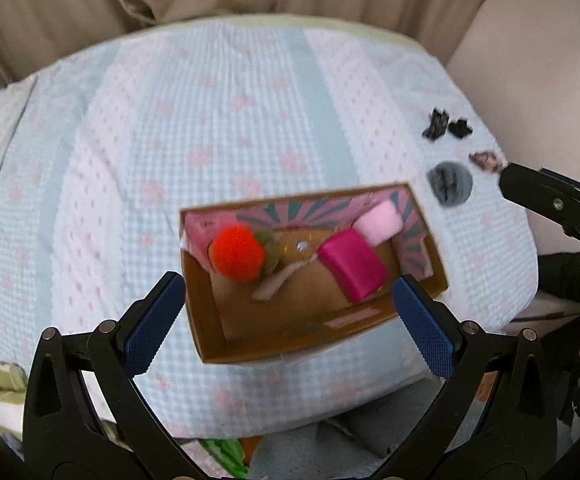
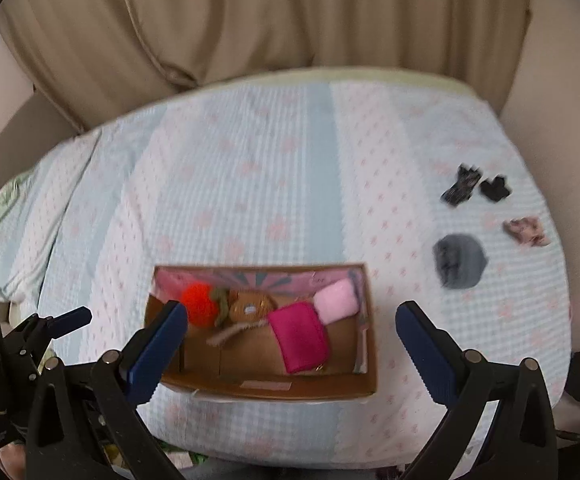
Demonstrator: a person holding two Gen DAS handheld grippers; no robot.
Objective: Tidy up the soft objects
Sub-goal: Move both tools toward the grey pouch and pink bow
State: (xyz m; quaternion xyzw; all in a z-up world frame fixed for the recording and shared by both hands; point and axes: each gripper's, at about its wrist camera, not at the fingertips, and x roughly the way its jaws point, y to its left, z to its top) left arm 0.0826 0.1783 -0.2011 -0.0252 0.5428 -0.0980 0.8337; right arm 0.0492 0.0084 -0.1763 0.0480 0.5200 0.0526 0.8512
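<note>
An open cardboard box [image 1: 205, 320] [image 2: 273, 390] sits on the bed. Inside lie a red-orange pompom [image 1: 237, 254] [image 2: 199, 308], a magenta cloth [image 1: 352, 270] [image 2: 300, 336], a pale pink cloth [image 1: 378, 222] [image 2: 336, 300] and a brown plush toy [image 2: 249, 306]. To the right on the bedcover lie a grey round soft piece [image 1: 450, 184] [image 2: 460, 262], two black pieces [image 1: 446, 124] [image 2: 476, 190] and a pinkish scrap [image 1: 486, 160] [image 2: 526, 232]. My left gripper [image 1: 290, 320] is open and empty above the box. My right gripper [image 2: 290, 348] is open and empty above the box.
The bed has a light blue and white cover with pink flowers [image 1: 209, 120] [image 2: 269, 168]. Beige curtains [image 2: 249, 20] hang behind it. The bed's near edge [image 2: 290, 452] lies just below the box. The other gripper shows at the right edge [image 1: 550, 204] and left edge [image 2: 49, 324].
</note>
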